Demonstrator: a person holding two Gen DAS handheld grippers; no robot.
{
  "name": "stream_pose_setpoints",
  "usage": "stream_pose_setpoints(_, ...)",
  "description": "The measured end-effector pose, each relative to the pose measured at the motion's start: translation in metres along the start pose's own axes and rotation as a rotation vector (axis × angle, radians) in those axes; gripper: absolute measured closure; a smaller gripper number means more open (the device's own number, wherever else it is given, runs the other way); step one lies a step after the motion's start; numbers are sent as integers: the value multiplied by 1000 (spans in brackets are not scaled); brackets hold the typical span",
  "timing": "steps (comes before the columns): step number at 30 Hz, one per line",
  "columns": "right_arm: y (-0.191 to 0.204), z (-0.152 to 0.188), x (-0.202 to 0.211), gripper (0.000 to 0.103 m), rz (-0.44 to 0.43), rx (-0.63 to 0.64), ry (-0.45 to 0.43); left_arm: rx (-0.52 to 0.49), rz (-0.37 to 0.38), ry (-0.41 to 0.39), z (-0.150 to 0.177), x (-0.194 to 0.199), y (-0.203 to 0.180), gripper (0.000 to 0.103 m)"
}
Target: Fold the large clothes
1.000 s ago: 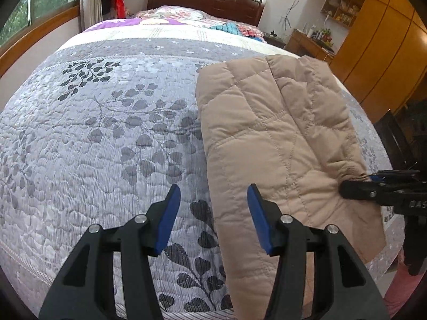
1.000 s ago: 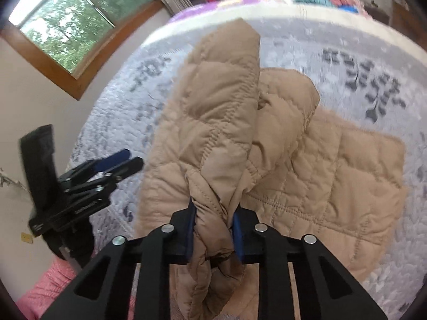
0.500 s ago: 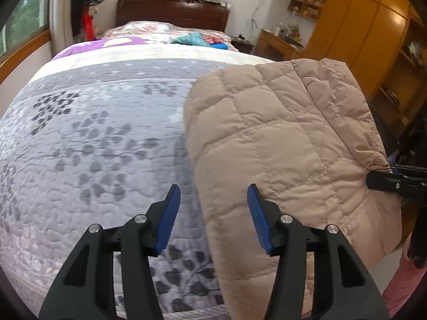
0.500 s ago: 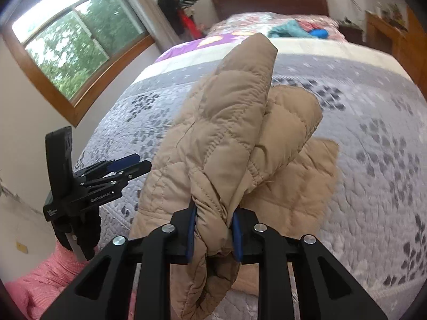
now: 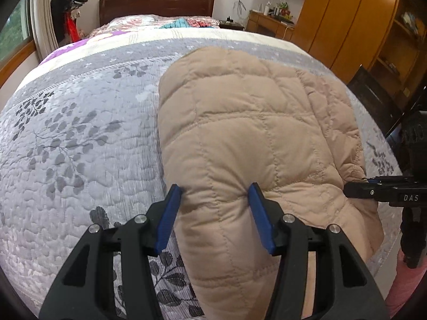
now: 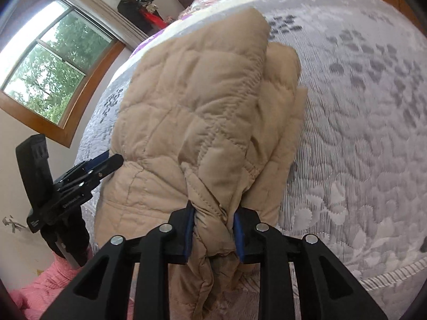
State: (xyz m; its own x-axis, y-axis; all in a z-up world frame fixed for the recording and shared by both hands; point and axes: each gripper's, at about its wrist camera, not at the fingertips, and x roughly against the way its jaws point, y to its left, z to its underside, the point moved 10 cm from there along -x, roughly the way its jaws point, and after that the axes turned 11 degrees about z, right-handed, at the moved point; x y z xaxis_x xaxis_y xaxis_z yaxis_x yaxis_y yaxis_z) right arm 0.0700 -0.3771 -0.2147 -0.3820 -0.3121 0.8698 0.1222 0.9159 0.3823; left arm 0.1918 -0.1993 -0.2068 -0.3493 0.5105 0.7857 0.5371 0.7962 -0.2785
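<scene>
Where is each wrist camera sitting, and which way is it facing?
Left wrist: on the left gripper, looking past its opening jaws, jacket between them, across the quilt to the headboard; right gripper at right.
Right wrist: on the right gripper, jaws opening around the pinched jacket, facing quilt and window; left gripper, pink sleeve at left.
Shared: jacket, quilt, each other's gripper.

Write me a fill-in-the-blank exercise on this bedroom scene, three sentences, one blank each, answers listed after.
1. The tan quilted jacket lies on a bedspread printed with grey ____.
2. The right gripper pinches a bunched fold of the ____.
3. The headboard at the far end of the bed is made of dark ____.

Missing words: leaves; jacket; wood
</scene>
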Motion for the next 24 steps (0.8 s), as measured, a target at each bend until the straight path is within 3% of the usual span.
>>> stream_pose_setpoints(9,-5,0,-13,72,-19,-6,3,12,4,12,6,-15,6,48)
stream_pose_setpoints(12,-5,0,5,62,21,19,-28,24,42,16,0,-3,6,47)
stream_pose_setpoints(14,-5,-5,26,53,106,49,-88,31,41,-4,-6,10,7,49)
stream_pose_setpoints(18,3,-25,64,53,161,69,-202,6,26,-88,-29,37,4,49)
stream_pose_setpoints(22,26,-48,68,54,156,124,-232,5,68,-89,-47,34,-17,50)
stream_pose_setpoints(24,38,-55,60,59,158,152,-227,4,82,-86,-53,27,-28,61)
